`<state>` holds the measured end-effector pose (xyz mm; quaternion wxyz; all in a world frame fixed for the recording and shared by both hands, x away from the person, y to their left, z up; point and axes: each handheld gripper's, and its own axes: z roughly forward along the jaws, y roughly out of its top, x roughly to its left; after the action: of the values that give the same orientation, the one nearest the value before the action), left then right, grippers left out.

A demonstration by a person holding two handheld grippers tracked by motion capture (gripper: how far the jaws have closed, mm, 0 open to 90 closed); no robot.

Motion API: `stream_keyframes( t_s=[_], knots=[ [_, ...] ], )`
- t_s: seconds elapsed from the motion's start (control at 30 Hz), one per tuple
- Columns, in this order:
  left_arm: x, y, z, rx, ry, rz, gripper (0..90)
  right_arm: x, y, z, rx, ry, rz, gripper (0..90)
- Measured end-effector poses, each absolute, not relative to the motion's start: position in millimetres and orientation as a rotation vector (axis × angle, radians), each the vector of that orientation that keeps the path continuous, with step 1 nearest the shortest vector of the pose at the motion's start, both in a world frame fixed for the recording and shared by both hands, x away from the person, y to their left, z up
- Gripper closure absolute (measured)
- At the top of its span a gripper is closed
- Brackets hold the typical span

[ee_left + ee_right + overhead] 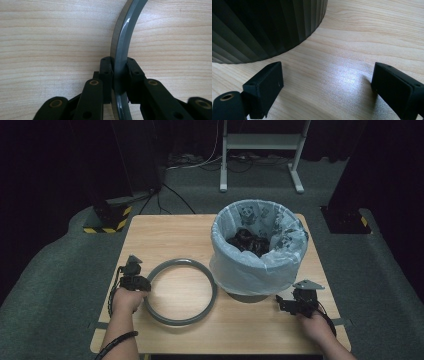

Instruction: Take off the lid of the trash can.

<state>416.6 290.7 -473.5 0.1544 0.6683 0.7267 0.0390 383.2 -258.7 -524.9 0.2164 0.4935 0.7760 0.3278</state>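
A grey plastic ring (181,291) lies flat on the wooden table (165,232), left of a bin (258,245) lined with a pale blue bag. My left gripper (140,284) is shut on the ring's left side; in the left gripper view both pads clamp the ring's rim (122,50), one jaw inside and one outside. My right gripper (281,303) rests low on the table at the bin's front right, jaws wide open with bare wood between them (327,82). The bin's dark ribbed wall (262,27) rises just ahead of it.
Dark crumpled material (248,241) lies inside the bin. The table's front edge (220,351) runs just below both hands. Beyond the table are a white stand (260,150), cables on the floor and a black post with a yellow-striped base (107,217).
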Motion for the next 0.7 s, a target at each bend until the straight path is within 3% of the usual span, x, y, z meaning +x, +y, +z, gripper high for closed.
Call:
stream_keyframes(
  t_s=[0.53, 0.7],
  knots=[
    [415.6, 287.7, -476.0, 1.948, 2.08, 0.13, 75.3, 383.1, -258.7, -524.9, 1.366, 2.151, 0.908, 10.3],
    [414.1, 288.4, -474.4, 1.946, 2.051, 0.165, 68.6, 383.0, -258.5, -524.9, 1.369, 2.15, 0.909, 10.2]
  ],
)
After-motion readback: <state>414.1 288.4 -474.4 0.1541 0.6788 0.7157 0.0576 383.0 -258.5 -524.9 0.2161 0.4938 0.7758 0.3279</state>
